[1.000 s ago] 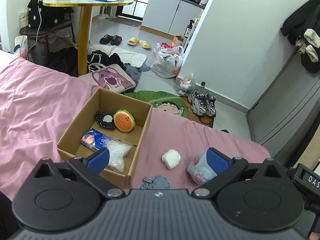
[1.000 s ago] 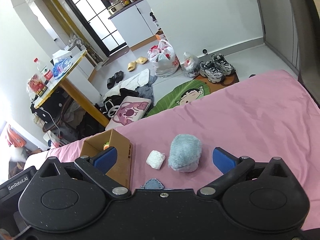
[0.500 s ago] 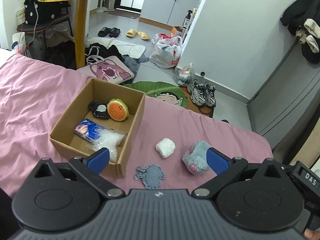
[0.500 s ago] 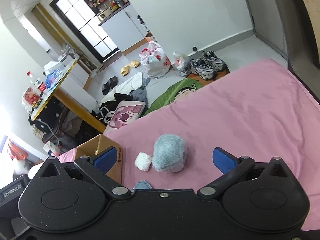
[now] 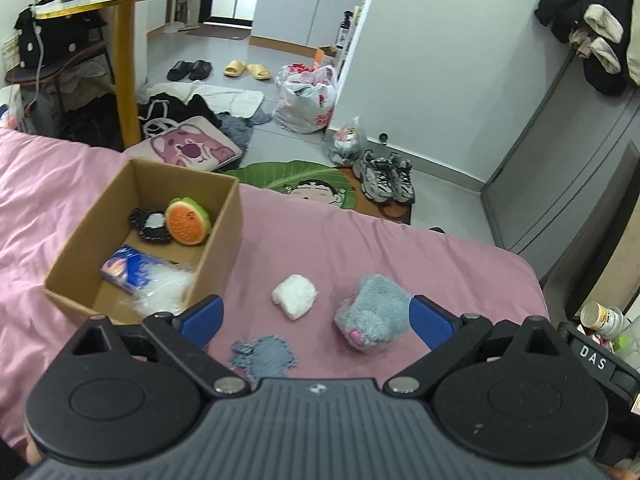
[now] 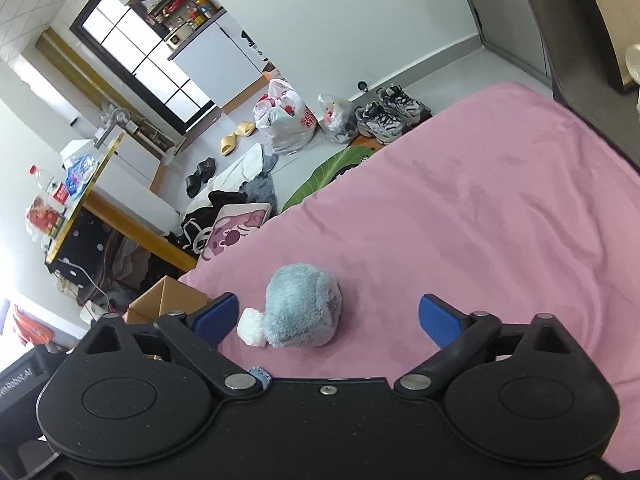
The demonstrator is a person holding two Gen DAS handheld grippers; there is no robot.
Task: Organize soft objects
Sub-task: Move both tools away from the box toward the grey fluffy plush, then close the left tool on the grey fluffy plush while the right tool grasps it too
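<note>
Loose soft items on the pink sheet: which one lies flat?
The blue-grey knitted patch, nearest the left gripper. The white wad and the grey-blue plush toy both stand up bulky.

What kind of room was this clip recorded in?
Most likely a small lived-in studio flat: a bed with a pink sheet, slippers and sneakers on the floor, and kitchen cabinets at the far end.

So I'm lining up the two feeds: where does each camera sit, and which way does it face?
Left wrist: on the left gripper, looking down across the pink bed at the cardboard box; open blue fingers show.
Right wrist: on the right gripper, tilted, facing the grey plush; open fingers show.
Shared: plush, white wad, box, sneakers.
</note>
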